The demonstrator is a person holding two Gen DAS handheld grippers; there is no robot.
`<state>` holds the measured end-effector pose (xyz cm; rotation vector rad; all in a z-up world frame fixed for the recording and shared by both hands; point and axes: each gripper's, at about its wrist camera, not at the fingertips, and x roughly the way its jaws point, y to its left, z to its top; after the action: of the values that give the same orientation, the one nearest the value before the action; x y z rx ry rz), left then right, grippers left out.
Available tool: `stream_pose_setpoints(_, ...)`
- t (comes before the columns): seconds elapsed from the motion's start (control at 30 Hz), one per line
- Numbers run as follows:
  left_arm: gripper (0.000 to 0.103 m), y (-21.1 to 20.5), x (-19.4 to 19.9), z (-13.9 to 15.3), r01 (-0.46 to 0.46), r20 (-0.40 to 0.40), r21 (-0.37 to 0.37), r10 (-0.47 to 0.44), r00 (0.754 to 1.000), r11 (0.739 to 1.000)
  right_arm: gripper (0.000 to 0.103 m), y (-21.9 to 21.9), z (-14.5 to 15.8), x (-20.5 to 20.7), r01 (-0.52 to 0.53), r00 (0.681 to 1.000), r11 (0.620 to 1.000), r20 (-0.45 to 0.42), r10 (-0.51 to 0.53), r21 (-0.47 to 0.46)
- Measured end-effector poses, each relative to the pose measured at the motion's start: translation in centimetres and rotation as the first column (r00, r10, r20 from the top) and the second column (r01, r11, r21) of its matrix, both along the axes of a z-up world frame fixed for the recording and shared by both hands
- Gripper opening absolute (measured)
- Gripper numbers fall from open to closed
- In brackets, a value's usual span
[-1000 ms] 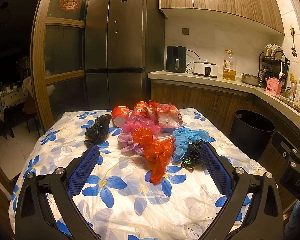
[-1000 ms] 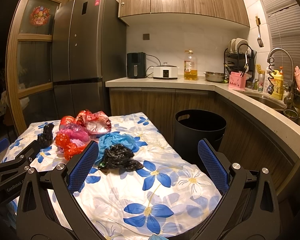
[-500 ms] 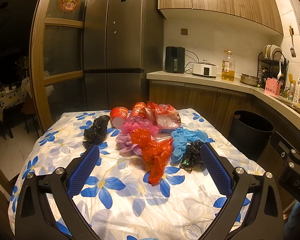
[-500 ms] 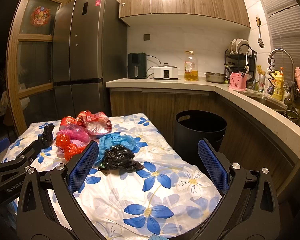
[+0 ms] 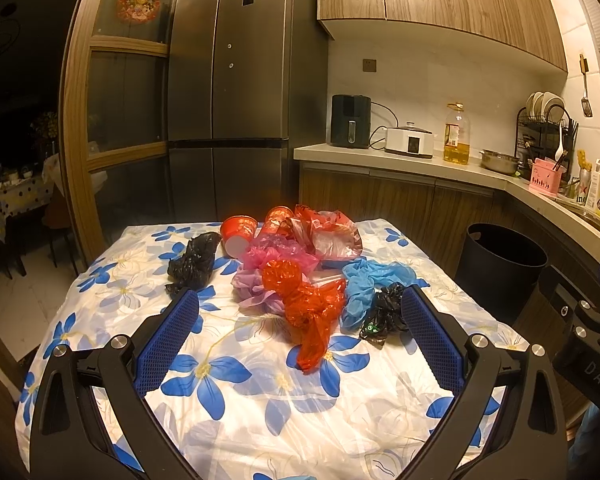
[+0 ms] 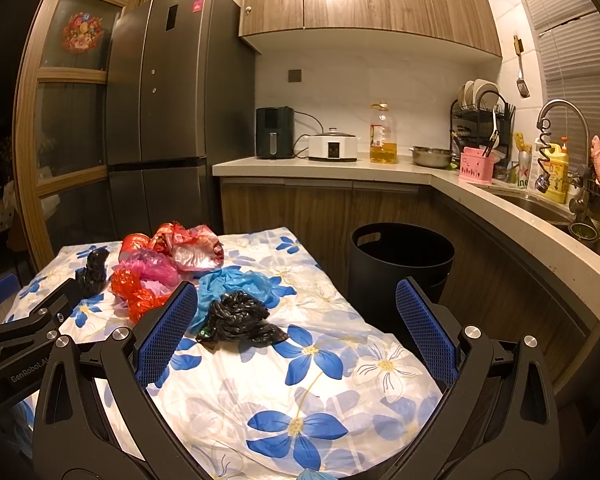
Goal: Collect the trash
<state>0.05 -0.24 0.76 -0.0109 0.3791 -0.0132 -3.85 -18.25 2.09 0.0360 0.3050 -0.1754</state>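
Crumpled plastic bags lie in a pile on the flowered tablecloth (image 5: 228, 400): a red bag (image 5: 308, 308), a pink bag (image 5: 276, 256), a blue bag (image 5: 372, 284), a small black bag (image 5: 384, 312), another black bag (image 5: 194, 262) at the left, and a red-and-clear bag (image 5: 328, 228) with two red cups (image 5: 238, 232) at the back. My left gripper (image 5: 300, 336) is open and empty, just short of the red bag. My right gripper (image 6: 296, 328) is open and empty, near the small black bag (image 6: 236, 316). A black trash bin (image 6: 400, 260) stands on the floor right of the table.
The kitchen counter (image 6: 380, 166) runs behind and to the right, with an air fryer (image 6: 275, 132), a cooker, an oil bottle (image 6: 383, 134), a dish rack and a sink (image 6: 540, 204). A fridge (image 5: 240, 100) stands behind the table. The left gripper's body (image 6: 24, 340) shows at left.
The left view has drifted slightly, so the trash pile sits a touch lower and left in frame. Both grippers stay open and empty.
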Motion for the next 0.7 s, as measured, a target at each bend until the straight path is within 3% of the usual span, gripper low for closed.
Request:
stream_pose_setpoints(0.37, 0.098, 1.6, 0.6, -1.5, -0.027, 0.004, -0.027, 0.027, 1.0, 0.999, 0.098, 0.0, -1.6, 1.2, -0.04, 0.999, 0.999, 0.005, 0.04, -0.008)
stream_pose_setpoints(0.7, 0.093, 3.4, 3.2, -5.5, -0.066, -0.019, -0.051, 0.065, 0.998, 0.997, 0.095, -0.5, -5.3, 4.1, -0.074, 0.997, 0.997, -0.004, 0.074, 0.016)
